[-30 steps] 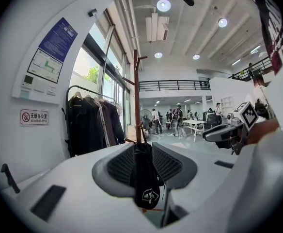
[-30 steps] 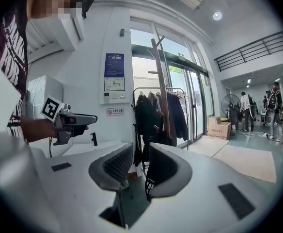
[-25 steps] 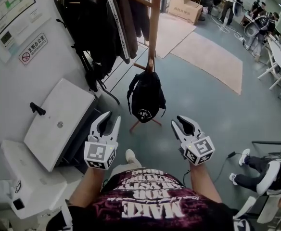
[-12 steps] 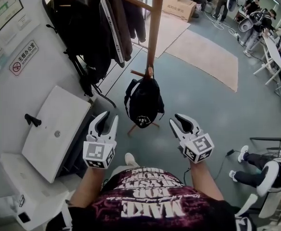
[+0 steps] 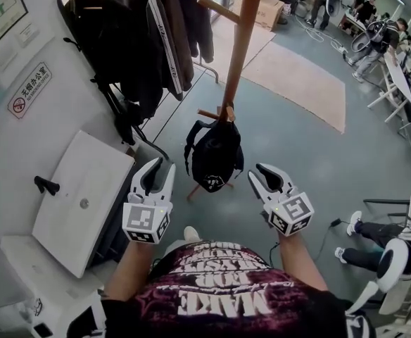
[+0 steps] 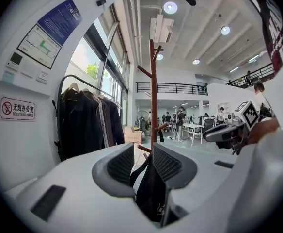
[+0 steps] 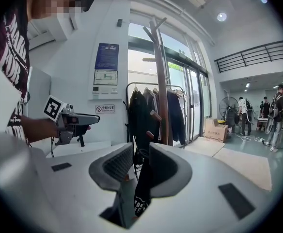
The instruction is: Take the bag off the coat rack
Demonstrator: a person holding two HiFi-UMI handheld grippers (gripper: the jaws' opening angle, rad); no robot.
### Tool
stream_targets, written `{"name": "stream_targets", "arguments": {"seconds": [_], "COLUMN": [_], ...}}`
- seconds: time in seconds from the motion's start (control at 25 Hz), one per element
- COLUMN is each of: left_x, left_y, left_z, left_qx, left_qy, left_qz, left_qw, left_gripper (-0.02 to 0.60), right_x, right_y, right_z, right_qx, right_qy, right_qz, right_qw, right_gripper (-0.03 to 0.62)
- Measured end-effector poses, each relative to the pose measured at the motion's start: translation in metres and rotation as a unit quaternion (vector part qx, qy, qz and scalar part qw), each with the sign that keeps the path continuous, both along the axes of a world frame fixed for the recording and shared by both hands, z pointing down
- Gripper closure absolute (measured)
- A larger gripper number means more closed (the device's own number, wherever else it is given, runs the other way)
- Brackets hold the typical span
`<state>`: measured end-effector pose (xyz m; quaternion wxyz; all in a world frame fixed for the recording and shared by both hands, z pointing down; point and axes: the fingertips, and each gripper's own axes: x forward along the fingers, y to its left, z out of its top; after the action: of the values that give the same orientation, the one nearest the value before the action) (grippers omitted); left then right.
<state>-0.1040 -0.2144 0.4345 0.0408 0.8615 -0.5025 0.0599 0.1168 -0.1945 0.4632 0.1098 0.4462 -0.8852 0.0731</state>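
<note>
A black backpack [image 5: 216, 155] hangs by its top loop from a low peg of the brown wooden coat rack [image 5: 242, 41]. My left gripper [image 5: 158, 173] is open, a little short of the bag and to its left. My right gripper [image 5: 263, 176] is open too, just right of the bag. Neither touches it. In the left gripper view the backpack [image 6: 151, 191] shows in the gap of the left gripper [image 6: 146, 166], with the coat rack [image 6: 153, 96] behind it. In the right gripper view the backpack [image 7: 142, 188] hangs beyond the open right gripper [image 7: 140, 166].
A clothes rail with dark jackets [image 5: 142, 41] stands left of the rack. A white cabinet [image 5: 86, 196] sits by the wall at the left. Beige rugs [image 5: 304, 83] lie on the floor beyond. A person [image 5: 388, 255] sits at the right, others stand far back.
The view has shifted a little, so rack and bag sit slightly further right. Both grippers stay open at about the same spots either side of the bag. The bag hangs unmoved.
</note>
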Motion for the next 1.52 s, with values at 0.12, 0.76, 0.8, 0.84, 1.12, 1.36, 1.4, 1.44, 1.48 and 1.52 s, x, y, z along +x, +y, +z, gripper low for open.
{"name": "stream_targets", "arguments": {"seconds": [0.12,0.76,0.8,0.84,1.12,1.36,1.4,1.44,1.48,1.52], "left_x": [-0.007,-0.011,-0.010,-0.010,0.001,0.024,0.029,0.034,0.039,0.044], "left_y": [-0.009,-0.045,-0.046,-0.047,-0.059,-0.078,-0.081,-0.084,-0.088,-0.092], "left_z": [0.002,0.009,0.010,0.011,0.010,0.014,0.016,0.019,0.021,0.023], "left_qx": [-0.002,-0.006,-0.007,-0.007,-0.005,-0.011,-0.014,-0.017,-0.021,-0.024], "left_qy": [0.004,0.009,0.008,0.007,0.004,-0.004,-0.006,-0.008,-0.009,-0.010], "left_qz": [0.007,0.042,0.041,0.040,0.040,0.055,0.061,0.067,0.073,0.079], "left_qw": [1.0000,0.9991,0.9991,0.9992,0.9992,0.9984,0.9980,0.9976,0.9971,0.9966], "left_gripper": [0.476,0.476,0.476,0.476,0.476,0.476,0.476,0.476,0.476,0.476], "right_x": [-0.009,-0.028,-0.028,-0.029,-0.031,-0.029,-0.028,-0.026,-0.025,-0.023], "right_y": [-0.013,-0.042,-0.045,-0.049,-0.079,-0.107,-0.111,-0.115,-0.120,-0.123], "right_z": [-0.002,-0.004,-0.004,-0.005,-0.004,0.008,0.010,0.011,0.014,0.016], "right_qx": [0.002,-0.002,0.000,0.001,0.006,-0.016,-0.018,-0.020,-0.022,-0.025], "right_qy": [0.002,0.000,0.001,0.001,-0.002,-0.017,-0.019,-0.020,-0.021,-0.022], "right_qz": [0.005,0.014,0.011,0.009,-0.010,-0.018,-0.018,-0.018,-0.018,-0.018], "right_qw": [1.000,1.000,1.000,1.000,1.000,1.000,0.999,0.999,0.999,0.999], "right_gripper": [0.482,0.496,0.496,0.496,0.496,0.496,0.496,0.496,0.496,0.496]}}
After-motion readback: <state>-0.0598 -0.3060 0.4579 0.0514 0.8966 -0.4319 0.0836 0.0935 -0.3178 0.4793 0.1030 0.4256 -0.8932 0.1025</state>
